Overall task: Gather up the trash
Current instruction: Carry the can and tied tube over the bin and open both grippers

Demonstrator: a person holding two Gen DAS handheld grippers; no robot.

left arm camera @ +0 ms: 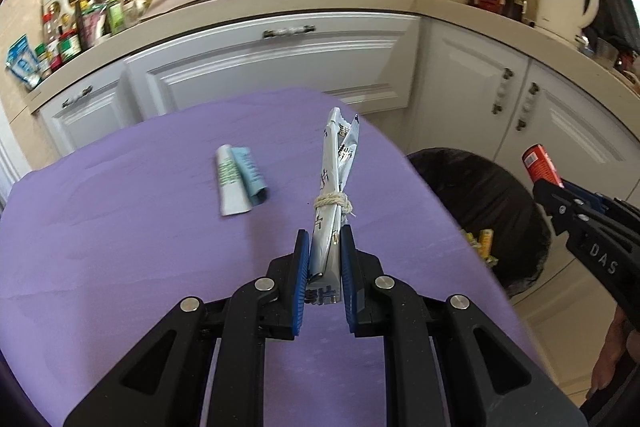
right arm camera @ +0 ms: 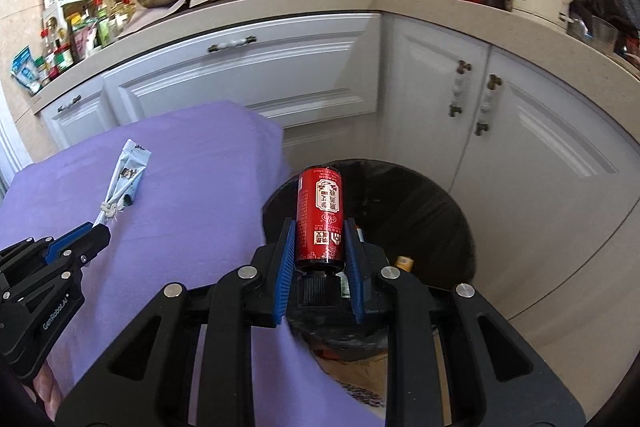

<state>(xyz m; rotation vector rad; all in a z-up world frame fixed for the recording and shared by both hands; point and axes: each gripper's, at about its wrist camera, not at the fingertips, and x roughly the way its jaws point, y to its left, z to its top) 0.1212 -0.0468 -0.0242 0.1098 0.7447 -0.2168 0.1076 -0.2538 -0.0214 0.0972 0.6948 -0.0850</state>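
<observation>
Carrying step: the left gripper (left arm camera: 325, 259) clamps a pale folded wrapper tied with string (left arm camera: 334, 195) above the purple tablecloth (left arm camera: 120, 227). The right gripper (right arm camera: 320, 247) grips a red cylindrical bottle (right arm camera: 320, 215) over the black-lined bin (right arm camera: 432, 211) (release likely next); a squeezed white-and-blue tube (left arm camera: 238, 181) remains on the cloth.

right gripper (left arm camera: 540, 183): "DAS" | left gripper (right arm camera: 102, 227): "GenRobot.AI" | red bottle (right arm camera: 320, 215): label print unreadable

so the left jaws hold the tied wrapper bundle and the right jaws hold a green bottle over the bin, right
Not quite: the bottle in the right gripper is red, not green, as the right wrist view shows. The rest stands: the left gripper holds the tied wrapper bundle, and the bottle is over the bin.
</observation>
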